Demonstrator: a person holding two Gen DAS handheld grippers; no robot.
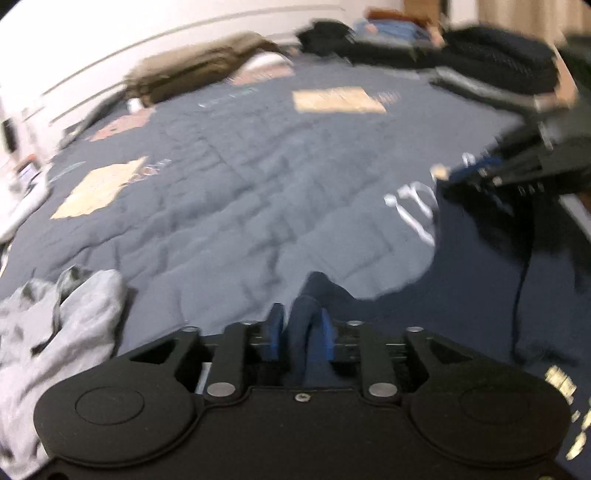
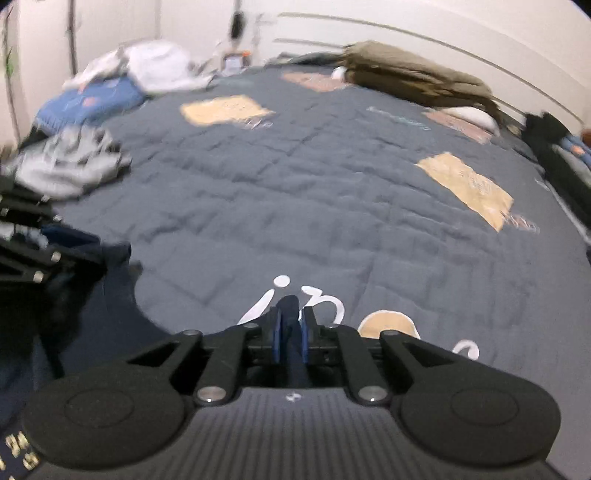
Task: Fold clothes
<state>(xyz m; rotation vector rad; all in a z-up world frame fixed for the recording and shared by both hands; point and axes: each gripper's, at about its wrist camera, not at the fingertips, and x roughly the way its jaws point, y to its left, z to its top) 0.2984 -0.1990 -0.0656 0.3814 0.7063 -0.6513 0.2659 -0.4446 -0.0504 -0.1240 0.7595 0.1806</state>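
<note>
A wide bed fills the room, covered by a grey quilt (image 2: 314, 192) with tan patches. On its near edge lies a navy garment (image 1: 480, 295) with gold print, spread between both tools. A crumpled light grey garment (image 1: 55, 325) lies beside it. The left gripper (image 1: 298, 328) is clamped on a fold of navy cloth, and the right gripper (image 2: 291, 332) pinches another fold.

A grey quilt (image 2: 314, 192) with tan patches (image 2: 467, 190) and white lettering (image 2: 284, 299) fills the right wrist view, a white headboard (image 2: 424, 26) runs along twelve o'clock, and an olive pillow (image 2: 410, 75) lies at one o'clock.
</note>
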